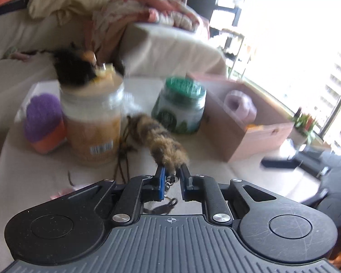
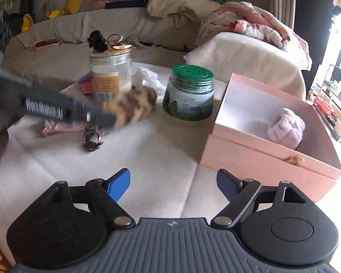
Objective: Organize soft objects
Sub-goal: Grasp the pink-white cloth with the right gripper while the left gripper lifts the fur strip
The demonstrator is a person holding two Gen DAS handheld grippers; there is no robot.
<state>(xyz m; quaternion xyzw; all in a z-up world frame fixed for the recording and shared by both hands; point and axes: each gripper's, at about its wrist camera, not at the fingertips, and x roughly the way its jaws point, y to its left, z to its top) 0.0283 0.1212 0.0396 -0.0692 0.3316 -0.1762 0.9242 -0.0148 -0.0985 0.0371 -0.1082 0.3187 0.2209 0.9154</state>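
My left gripper (image 1: 172,173) is shut on the near end of a brown and black furry tail keychain (image 1: 156,136), its chain hanging between the fingers. In the right wrist view the left gripper (image 2: 109,119) comes in blurred from the left with the furry tail (image 2: 134,105) held just above the cloth-covered table. My right gripper (image 2: 172,182) is open and empty, low over the table's near side. An open pink box (image 2: 261,159) at the right holds a lilac plush roll (image 2: 286,128); it also shows in the left wrist view (image 1: 239,105).
A clear jar with an orange label (image 2: 110,75) and a green-lidded jar (image 2: 189,93) stand mid-table. A purple and orange plush (image 1: 43,122) sits left of the clear jar. Dark hair ties (image 2: 92,140) lie on the cloth. A beige sofa (image 2: 63,36) with blankets is behind.
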